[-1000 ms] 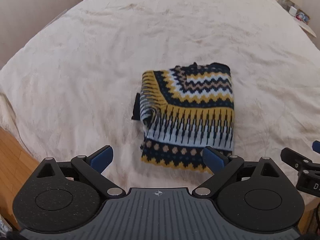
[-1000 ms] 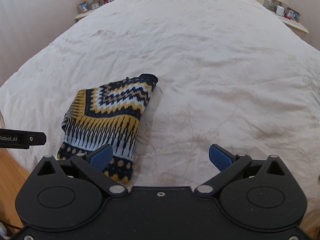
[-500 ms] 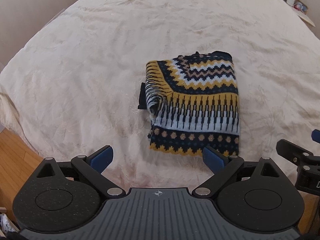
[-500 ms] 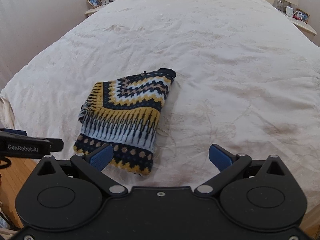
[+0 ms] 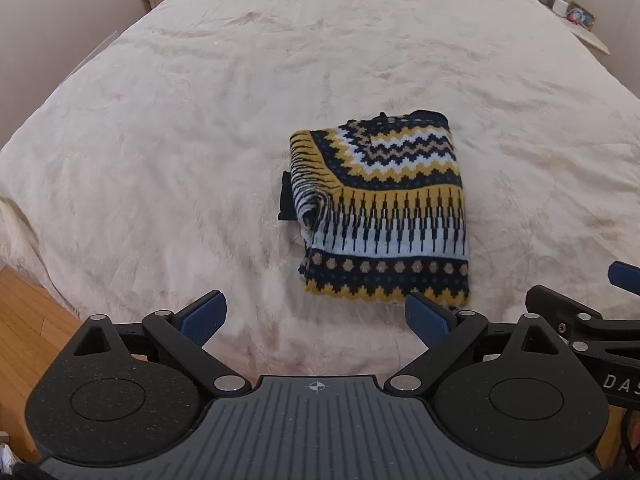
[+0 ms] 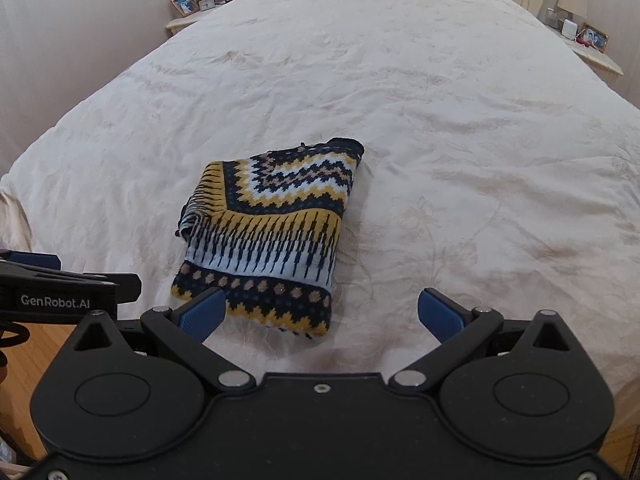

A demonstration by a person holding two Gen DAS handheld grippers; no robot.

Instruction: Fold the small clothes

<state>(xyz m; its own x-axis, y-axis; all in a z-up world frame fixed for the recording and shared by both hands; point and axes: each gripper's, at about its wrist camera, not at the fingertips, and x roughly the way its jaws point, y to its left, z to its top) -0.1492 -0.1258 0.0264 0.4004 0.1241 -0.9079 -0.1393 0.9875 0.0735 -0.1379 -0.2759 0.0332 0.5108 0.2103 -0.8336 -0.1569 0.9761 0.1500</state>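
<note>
Lighting is soft, even and moderately bright in both views, with no glare and only faint shadows in the creases of the bedspread (image 6: 440, 128). Fisheye distortion bows the bed outline strongly and darkens the top corners. The sweater (image 5: 384, 216) is sharp; the bedside tables (image 6: 596, 56) at the far edges are slightly soft.

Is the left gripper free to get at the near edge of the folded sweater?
Probably yes: the left gripper is open, and only bare bedspread lies between it and the sweater.
</note>
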